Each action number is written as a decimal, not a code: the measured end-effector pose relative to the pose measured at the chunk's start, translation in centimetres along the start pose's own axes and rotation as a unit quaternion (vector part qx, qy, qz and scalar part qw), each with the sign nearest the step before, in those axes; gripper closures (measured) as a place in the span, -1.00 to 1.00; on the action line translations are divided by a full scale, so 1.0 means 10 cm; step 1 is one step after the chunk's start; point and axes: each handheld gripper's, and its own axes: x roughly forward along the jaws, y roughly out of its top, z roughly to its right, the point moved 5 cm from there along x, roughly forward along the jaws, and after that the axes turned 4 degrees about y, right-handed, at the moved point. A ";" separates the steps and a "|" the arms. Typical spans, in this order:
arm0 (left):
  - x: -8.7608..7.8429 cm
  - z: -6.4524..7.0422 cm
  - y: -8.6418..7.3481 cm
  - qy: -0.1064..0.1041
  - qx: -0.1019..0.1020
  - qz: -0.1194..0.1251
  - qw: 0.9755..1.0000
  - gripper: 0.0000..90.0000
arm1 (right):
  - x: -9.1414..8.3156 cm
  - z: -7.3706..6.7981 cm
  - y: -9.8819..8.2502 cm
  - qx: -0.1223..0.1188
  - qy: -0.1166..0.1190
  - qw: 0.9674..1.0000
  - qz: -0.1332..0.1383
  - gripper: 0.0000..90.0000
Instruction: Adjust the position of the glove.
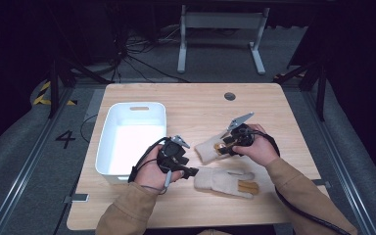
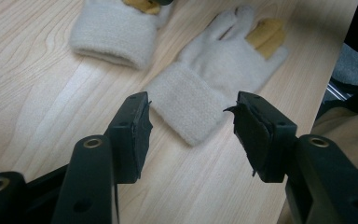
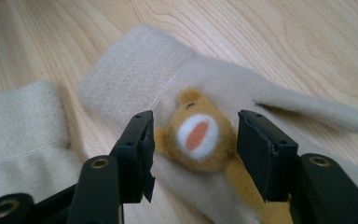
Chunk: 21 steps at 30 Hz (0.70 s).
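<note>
Two cream knit gloves lie on the wooden table. The nearer glove (image 1: 225, 182) lies flat with its cuff (image 2: 191, 107) toward my left gripper (image 1: 192, 172), which stands open just short of it; the cuff shows between and beyond the jaws, untouched. The farther glove (image 1: 206, 150) bears a brown bear face (image 3: 198, 133). My right gripper (image 1: 221, 147) hovers over that glove (image 3: 135, 70), open, with one jaw on either side of the bear face and neither pad pressing it. Beside it, the other glove's cuff (image 3: 18, 135) shows at the left.
A white plastic bin (image 1: 132, 137) stands on the table's left half, close behind my left hand. A small round hole (image 1: 229, 96) sits near the table's far edge. Bare wood (image 1: 284, 117) lies to the right and behind the gloves.
</note>
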 end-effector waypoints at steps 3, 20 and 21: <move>0.00 0.00 0.00 -0.003 0.000 0.000 1.000 0.04 | 0.05 0.01 0.01 -0.012 0.001 1.000 -0.005 0.04; 0.02 0.00 0.00 -0.006 -0.001 -0.003 1.000 0.04 | 0.08 0.02 0.00 -0.012 -0.016 1.000 -0.021 0.68; 0.02 -0.01 0.00 -0.006 0.000 -0.002 1.000 0.04 | 0.06 0.01 0.00 -0.008 -0.019 1.000 -0.017 0.71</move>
